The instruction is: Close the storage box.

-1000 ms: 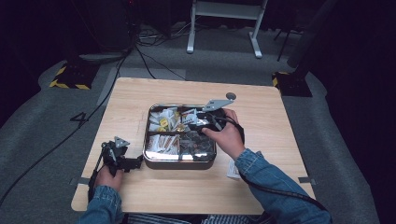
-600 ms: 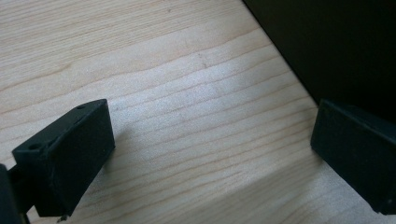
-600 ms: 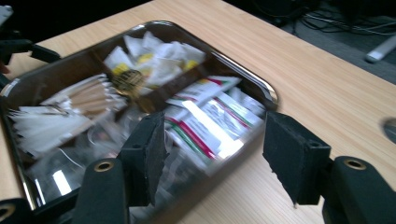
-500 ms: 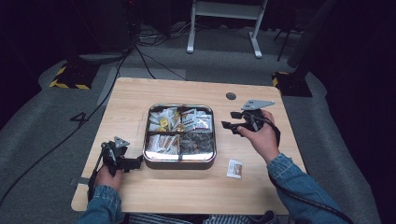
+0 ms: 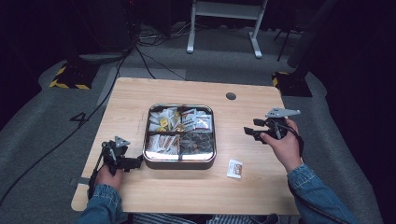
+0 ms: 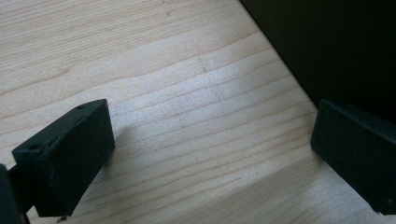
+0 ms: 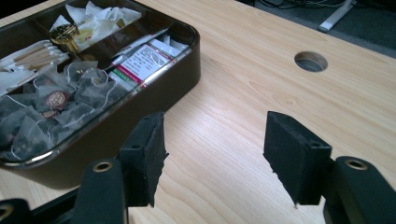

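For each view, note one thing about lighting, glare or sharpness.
High view: lit table, surroundings dark. Left gripper view: grain sharp, black jaws soft, dark tray wall featureless. Right gripper view: tray and sachets crisp, a pale sheen on the wood.

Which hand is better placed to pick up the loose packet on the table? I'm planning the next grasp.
Right, probably: the right gripper has open, empty jaws on the side where the packet lies; the left gripper is across the tray.

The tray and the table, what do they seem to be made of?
The tray looks like polished metal: its rim is shiny and reflects light, and its wall looks dark and glossy in the right gripper view. The table looks like light wood, or a wood-pattern laminate: grain lines run across its matte surface.
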Available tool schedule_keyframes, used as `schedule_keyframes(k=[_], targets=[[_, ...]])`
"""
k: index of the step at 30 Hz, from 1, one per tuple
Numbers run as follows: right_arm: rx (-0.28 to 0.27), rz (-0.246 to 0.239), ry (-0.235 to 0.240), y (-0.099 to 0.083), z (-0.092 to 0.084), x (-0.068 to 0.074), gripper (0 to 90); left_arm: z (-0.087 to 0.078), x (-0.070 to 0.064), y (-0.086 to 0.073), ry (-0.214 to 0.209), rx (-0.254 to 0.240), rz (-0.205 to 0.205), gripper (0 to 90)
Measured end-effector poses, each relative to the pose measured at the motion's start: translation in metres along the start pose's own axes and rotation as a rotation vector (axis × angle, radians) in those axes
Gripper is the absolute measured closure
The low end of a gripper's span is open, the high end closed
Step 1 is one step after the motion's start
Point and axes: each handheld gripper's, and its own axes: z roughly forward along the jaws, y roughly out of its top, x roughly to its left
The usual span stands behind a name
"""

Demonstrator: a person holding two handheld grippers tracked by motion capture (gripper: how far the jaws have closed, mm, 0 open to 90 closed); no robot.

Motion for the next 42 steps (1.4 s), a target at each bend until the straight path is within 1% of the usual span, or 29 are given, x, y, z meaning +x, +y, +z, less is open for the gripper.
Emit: schedule_keyframes(k=[3, 5, 6, 8, 10, 16, 20, 21, 24, 26, 27, 29, 31, 33, 37, 42], targets=[[0.015, 0.012, 0.000, -0.008, -0.005, -0.002, 39.3, 0.000, 0.000, 0.000, 0.000, 0.001, 0.000, 0.0], [0.050, 0.025, 0.002, -0.015, -0.008, -0.003, 39.0, 0.000, 0.000, 0.000, 0.000, 0.001, 0.000, 0.0], [0.060, 0.029, 0.004, -0.017, -0.008, -0.003, 39.0, 0.000, 0.000, 0.000, 0.001, 0.001, 0.001, 0.0], [0.088, 0.041, 0.009, -0.027, -0.010, -0.004, 39.0, 0.000, 0.000, 0.000, 0.002, 0.001, 0.000, 0.0], [0.098, 0.046, 0.006, -0.035, -0.011, -0.006, 39.0, 0.000, 0.000, 0.000, 0.001, 0.002, -0.002, 0.0], [0.116, 0.082, -0.002, -0.058, -0.016, -0.011, 38.7, 0.000, 0.000, 0.000, 0.003, 0.001, -0.001, 0.0], [0.118, 0.090, -0.015, -0.071, -0.019, -0.013, 38.6, 0.000, 0.000, 0.000, 0.003, 0.001, -0.001, 0.0], [0.122, 0.098, -0.012, -0.075, -0.020, -0.013, 38.6, 0.000, 0.000, 0.000, 0.001, 0.002, -0.002, 0.0], [0.115, 0.100, -0.003, -0.086, -0.019, -0.012, 38.3, 0.000, 0.000, 0.000, 0.003, 0.001, -0.001, 0.0], [0.114, 0.085, -0.002, -0.094, -0.018, -0.012, 38.1, 0.000, 0.000, 0.000, 0.003, 0.001, -0.001, 0.0], [0.107, 0.083, 0.000, -0.098, -0.018, -0.012, 37.9, 0.000, 0.000, 0.000, 0.003, 0.001, -0.001, 0.0], [0.095, 0.096, 0.003, -0.106, -0.016, -0.010, 37.9, 0.000, 0.000, 0.000, 0.003, 0.001, -0.001, 0.0], [0.087, 0.091, 0.000, -0.113, -0.015, -0.009, 38.0, 0.000, 0.000, 0.000, 0.003, 0.001, -0.001, 0.0], [0.082, 0.087, 0.001, -0.116, -0.016, -0.009, 38.0, 0.000, 0.000, 0.000, 0.003, 0.001, -0.001, 0.0], [0.066, 0.094, -0.003, -0.120, -0.018, -0.009, 37.7, 0.000, 0.000, 0.000, 0.002, 0.001, 0.000, 0.0], [0.083, 0.096, -0.005, -0.128, -0.014, -0.008, 37.6, 0.000, 0.000, 0.000, 0.002, 0.001, -0.001, 0.0]])
